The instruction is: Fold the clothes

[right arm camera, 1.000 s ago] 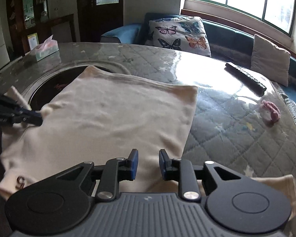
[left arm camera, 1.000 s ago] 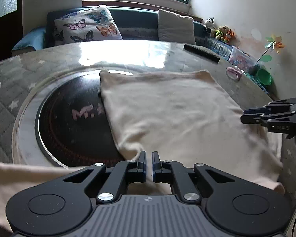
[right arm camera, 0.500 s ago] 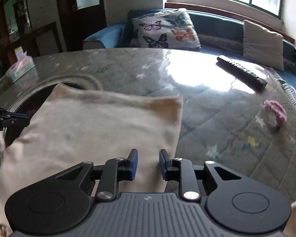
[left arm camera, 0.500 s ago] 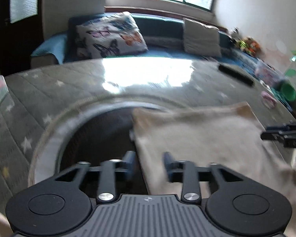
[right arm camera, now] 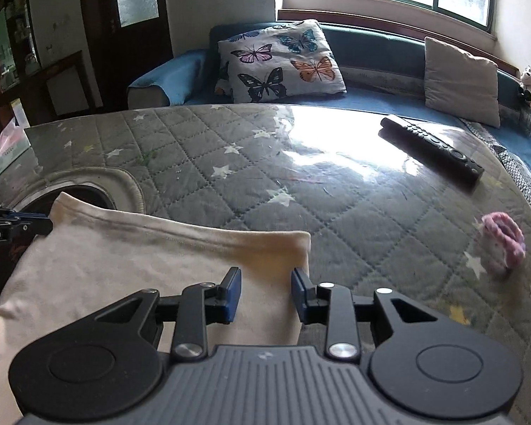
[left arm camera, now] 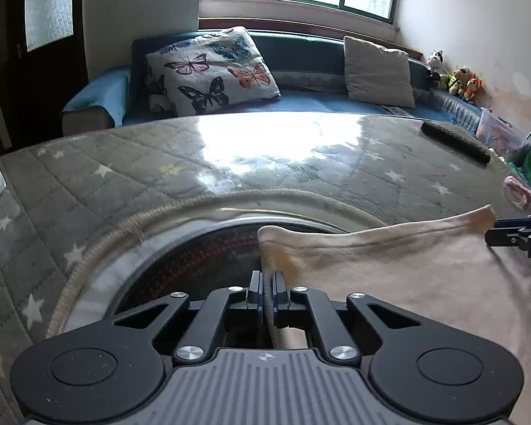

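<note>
A cream garment [left arm camera: 389, 276] lies flat on the round table, partly over the dark glass inset [left arm camera: 194, 258]. My left gripper [left arm camera: 265, 292] is shut on the garment's left edge, just short of its far left corner, with fabric pinched between the pads. In the right wrist view the same garment [right arm camera: 141, 258] fills the lower left. There my right gripper [right arm camera: 265, 292] is open, its jaws straddling the right edge close to the far right corner without pressing on it. Each gripper shows in the other's view: the right gripper [left arm camera: 495, 235], the left gripper [right arm camera: 35, 225].
A grey quilted cover with stars [right arm camera: 247, 163] lies under the table's glass. On it rest a black remote [right arm camera: 432, 148], a pink scrunchie [right arm camera: 502, 244] and, far left, a tissue box [right arm camera: 5, 148]. Behind the table stands a blue sofa with a butterfly pillow [right arm camera: 279, 60].
Both grippers have moved forward along the garment's side edges to its far corners. The left one opened on the way and has shut on the left edge. The right jaws stand slightly wider.
</note>
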